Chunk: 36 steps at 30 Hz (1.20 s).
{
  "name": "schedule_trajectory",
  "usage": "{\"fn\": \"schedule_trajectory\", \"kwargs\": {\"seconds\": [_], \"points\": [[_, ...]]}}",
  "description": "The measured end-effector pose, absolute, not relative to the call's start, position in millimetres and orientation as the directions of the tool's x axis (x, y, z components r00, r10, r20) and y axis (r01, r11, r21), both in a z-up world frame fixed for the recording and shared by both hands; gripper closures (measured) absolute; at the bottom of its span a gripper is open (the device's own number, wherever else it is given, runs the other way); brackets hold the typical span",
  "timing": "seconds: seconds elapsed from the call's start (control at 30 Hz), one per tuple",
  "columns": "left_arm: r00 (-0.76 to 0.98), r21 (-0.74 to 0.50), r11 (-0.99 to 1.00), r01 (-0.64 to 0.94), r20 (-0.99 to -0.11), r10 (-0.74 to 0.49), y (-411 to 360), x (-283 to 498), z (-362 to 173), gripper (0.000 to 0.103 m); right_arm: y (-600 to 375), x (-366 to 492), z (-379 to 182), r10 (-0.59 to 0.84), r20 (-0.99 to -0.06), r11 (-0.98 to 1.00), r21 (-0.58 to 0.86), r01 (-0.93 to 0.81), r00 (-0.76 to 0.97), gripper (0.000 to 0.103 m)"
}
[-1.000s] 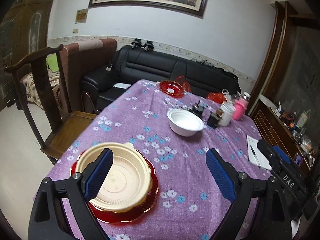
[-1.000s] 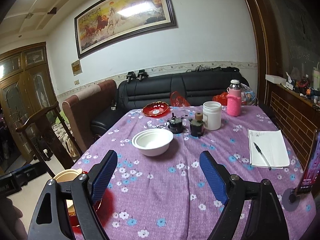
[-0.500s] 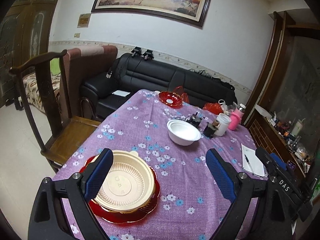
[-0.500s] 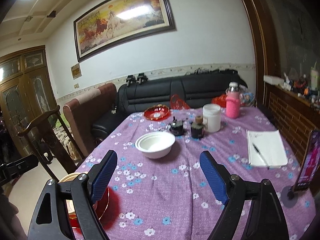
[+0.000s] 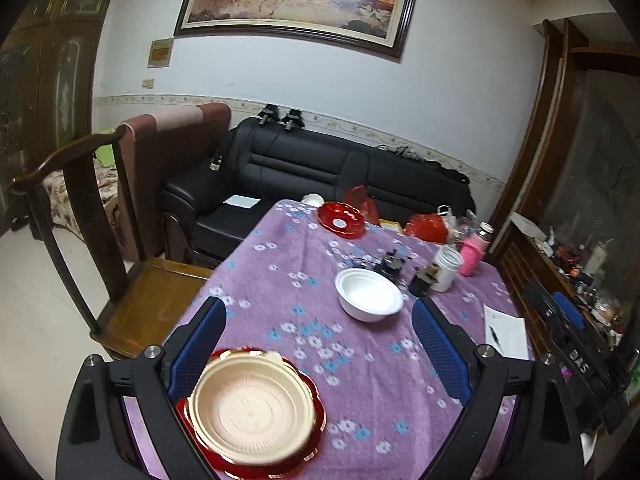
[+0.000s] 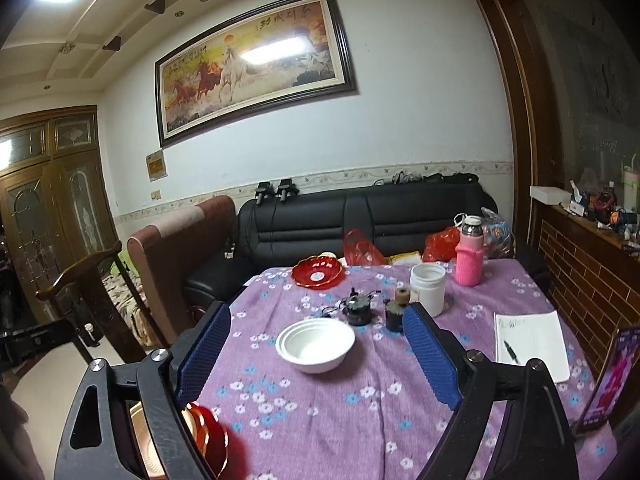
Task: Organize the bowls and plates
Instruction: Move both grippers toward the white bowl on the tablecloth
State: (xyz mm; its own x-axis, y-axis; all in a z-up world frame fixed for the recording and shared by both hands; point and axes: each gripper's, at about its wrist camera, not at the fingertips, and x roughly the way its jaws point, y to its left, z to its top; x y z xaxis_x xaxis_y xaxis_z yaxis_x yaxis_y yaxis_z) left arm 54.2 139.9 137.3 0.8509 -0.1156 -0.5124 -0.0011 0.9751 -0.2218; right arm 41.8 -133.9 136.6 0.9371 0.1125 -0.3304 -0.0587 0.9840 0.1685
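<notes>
Both tools hang above the near edge of the bench (image 5: 360, 380), which is covered in a purple flowered cloth. The left tool (image 5: 316, 344) has its blue pads spread wide with nothing between them. Just below its left pad sits a cream bowl (image 5: 252, 408) nested on a red scalloped plate (image 5: 312, 392), the pad above them and not touching. The right tool (image 6: 316, 350) also gapes wide and grips nothing, its jaws having just opened a little further. Down by its left finger the same red plate (image 6: 212, 436) and cream bowl (image 6: 138, 440) show only as a blurred sliver, so their exact rest is hard to judge from that side. Ahead of both tools, between the pads in the right wrist view, stands a stack of white bowls (image 6: 316, 344), apart from everything else. Beyond the stack are a small dark burner (image 6: 358, 308) and a little dark jar (image 6: 394, 314), with a white tub (image 6: 428, 288) just past the right pad. To the right of the right tool lie a notepad (image 6: 532, 344) with a pen (image 6: 511, 352) on it. Farther off, near the bench's far edge, rest a second red plate (image 6: 318, 274) and a pink flask (image 6: 470, 256), with a black sofa (image 6: 360, 216) behind.
</notes>
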Motion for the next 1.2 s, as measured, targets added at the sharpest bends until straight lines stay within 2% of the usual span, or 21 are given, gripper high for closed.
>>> {"fn": "schedule_trajectory", "kwargs": {"seconds": [0.3, 0.53, 0.73, 1.07, 1.2], "points": [[0.779, -0.247, 0.968, -0.036, -0.613, -0.128, 131, 130, 105, 0.009, -158, 97, 93, 0.108, -0.435, 0.978, 0.208, -0.017, 0.894, 0.011], [0.683, -0.252, 0.967, -0.034, -0.713, -0.161, 103, 196, 58, 0.009, -182, 153, 35, 0.158, -0.535, 0.953, 0.302, 0.013, 0.83, 0.011], [0.587, -0.295, 0.953, -0.072, -0.784, -0.199, 84, 262, 15, 0.009, -203, 200, -22, 0.248, -0.613, 0.897, 0.439, 0.062, 0.75, 0.011], [0.471, -0.291, 0.946, -0.141, -0.861, -0.194, 53, 348, -47, 0.009, -205, 269, -72, 0.37, -0.644, 0.81, 0.576, 0.106, 0.67, 0.012], [0.44, -0.279, 0.945, -0.169, -0.88, -0.181, 48, 373, -62, 0.009, -200, 293, -86, 0.399, -0.663, 0.788, 0.601, 0.133, 0.633, 0.02]]}}
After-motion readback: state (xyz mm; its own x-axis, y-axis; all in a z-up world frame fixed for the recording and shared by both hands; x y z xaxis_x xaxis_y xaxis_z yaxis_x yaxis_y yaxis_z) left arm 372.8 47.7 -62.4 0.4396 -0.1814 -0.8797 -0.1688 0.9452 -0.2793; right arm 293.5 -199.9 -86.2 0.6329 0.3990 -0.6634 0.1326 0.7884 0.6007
